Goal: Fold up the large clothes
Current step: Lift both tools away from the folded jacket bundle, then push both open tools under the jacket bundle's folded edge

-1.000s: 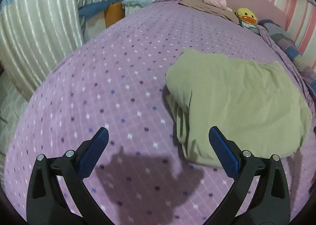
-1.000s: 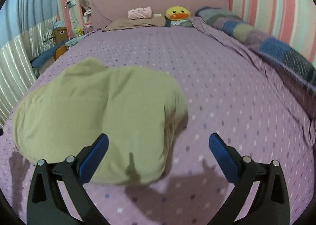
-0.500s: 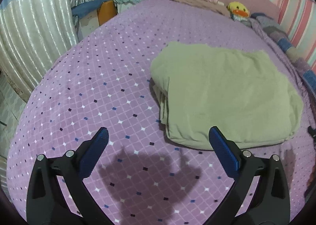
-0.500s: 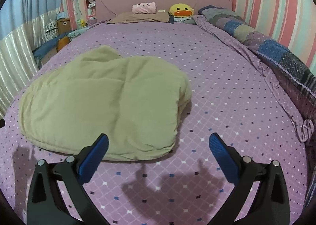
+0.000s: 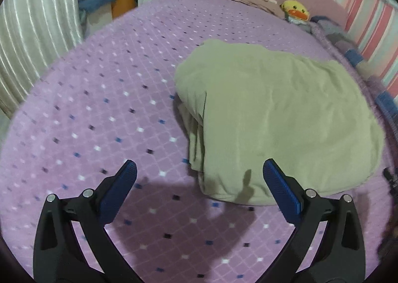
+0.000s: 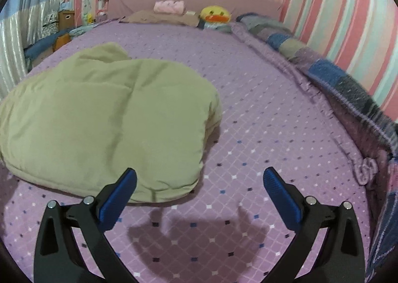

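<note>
Now we hold both claws spread wide and empty above the bedspread (image 5: 99, 109): the folded green garment (image 5: 273, 114) lies ahead-right of our left gripper (image 5: 199, 178), ahead-left of our right gripper (image 6: 199, 179). Pinching every stacked layer at the near corners should keep another fold square.

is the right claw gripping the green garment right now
No, the right claw is open above the purple bedspread, with the folded green garment lying untouched beside its left finger.
</note>
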`<action>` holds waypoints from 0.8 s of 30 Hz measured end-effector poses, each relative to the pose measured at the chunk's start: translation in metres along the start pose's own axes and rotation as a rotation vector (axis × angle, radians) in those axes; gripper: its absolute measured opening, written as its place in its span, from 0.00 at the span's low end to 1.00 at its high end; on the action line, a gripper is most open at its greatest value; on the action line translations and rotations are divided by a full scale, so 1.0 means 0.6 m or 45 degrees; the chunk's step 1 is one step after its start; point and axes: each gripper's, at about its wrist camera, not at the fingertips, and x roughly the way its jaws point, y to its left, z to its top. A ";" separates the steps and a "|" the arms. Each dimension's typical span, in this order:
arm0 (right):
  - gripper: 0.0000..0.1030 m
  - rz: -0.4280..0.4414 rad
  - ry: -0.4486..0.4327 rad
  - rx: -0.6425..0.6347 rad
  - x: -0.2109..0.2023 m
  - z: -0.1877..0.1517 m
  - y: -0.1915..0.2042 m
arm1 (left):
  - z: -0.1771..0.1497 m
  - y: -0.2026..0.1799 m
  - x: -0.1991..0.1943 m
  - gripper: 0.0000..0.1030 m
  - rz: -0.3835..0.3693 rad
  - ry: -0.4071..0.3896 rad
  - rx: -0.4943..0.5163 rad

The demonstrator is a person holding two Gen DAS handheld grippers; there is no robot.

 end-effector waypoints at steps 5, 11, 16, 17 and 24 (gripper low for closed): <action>0.98 -0.086 -0.100 0.034 -0.023 -0.008 -0.009 | -0.012 0.029 0.023 0.97 -0.083 0.062 -0.033; 0.98 -0.021 -0.067 0.133 -0.007 -0.020 -0.050 | -0.022 0.020 0.044 0.97 -0.156 0.051 0.014; 0.98 -0.037 -0.052 0.108 0.005 -0.042 -0.055 | -0.018 -0.007 0.072 0.97 -0.160 0.024 0.028; 0.98 -0.049 -0.056 0.095 0.005 -0.045 -0.052 | -0.015 -0.005 0.075 0.97 -0.182 0.021 0.010; 0.98 -0.047 -0.024 0.072 0.026 -0.066 -0.051 | -0.016 -0.024 0.131 0.97 -0.261 0.073 -0.003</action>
